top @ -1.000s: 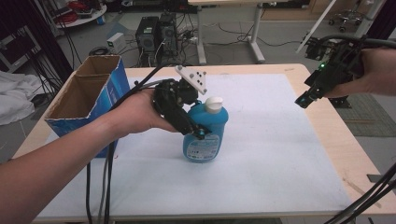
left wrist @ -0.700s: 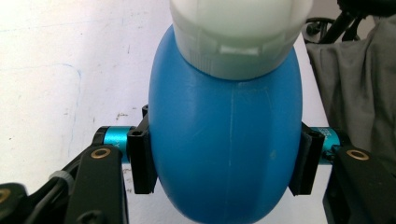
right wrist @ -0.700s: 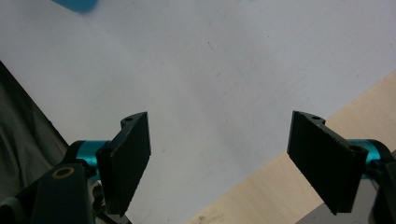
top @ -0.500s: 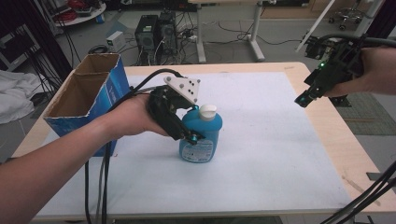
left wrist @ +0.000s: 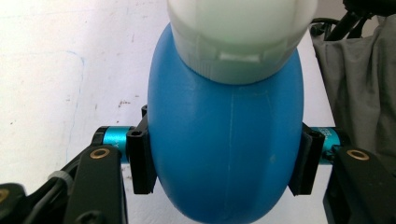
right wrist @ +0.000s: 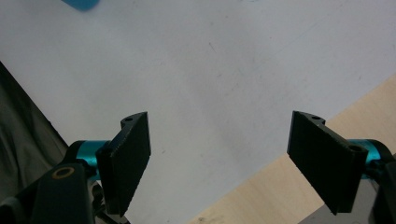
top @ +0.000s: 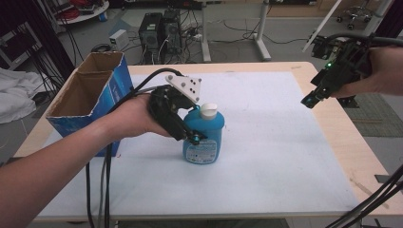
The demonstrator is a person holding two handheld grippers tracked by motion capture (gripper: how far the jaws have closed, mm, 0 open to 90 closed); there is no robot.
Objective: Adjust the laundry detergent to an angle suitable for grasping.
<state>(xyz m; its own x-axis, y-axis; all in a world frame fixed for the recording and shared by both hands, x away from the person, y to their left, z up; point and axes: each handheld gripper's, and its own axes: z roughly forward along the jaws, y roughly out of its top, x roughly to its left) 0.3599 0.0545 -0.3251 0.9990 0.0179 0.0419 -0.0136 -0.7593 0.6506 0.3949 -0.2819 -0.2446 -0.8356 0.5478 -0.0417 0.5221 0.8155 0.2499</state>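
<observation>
A blue bottle (top: pixel 205 138) with a white cap (top: pixel 208 110) stands upright near the middle of the white mat (top: pixel 275 156); I cannot tell if its base rests on it. My left gripper (top: pixel 192 137) is shut on the bottle's body from the left side. In the left gripper view the pads (left wrist: pixel 140 161) press both flanks of the blue bottle (left wrist: pixel 224 130) just below the white cap (left wrist: pixel 238 32). My right gripper (top: pixel 311 99) hovers above the table's right edge, open with nothing between its jaws. The right gripper (right wrist: pixel 219 158) looks down on bare mat.
A blue cardboard box (top: pixel 90 95), open at the top, stands at the table's left edge beside my left forearm. The wooden table (top: pixel 351 142) shows around the mat. Cables trail from both grippers. Computer gear and desk legs stand on the floor behind.
My left gripper and the bottle have shifted slightly left and toward the front. The right gripper has stayed where it was.
</observation>
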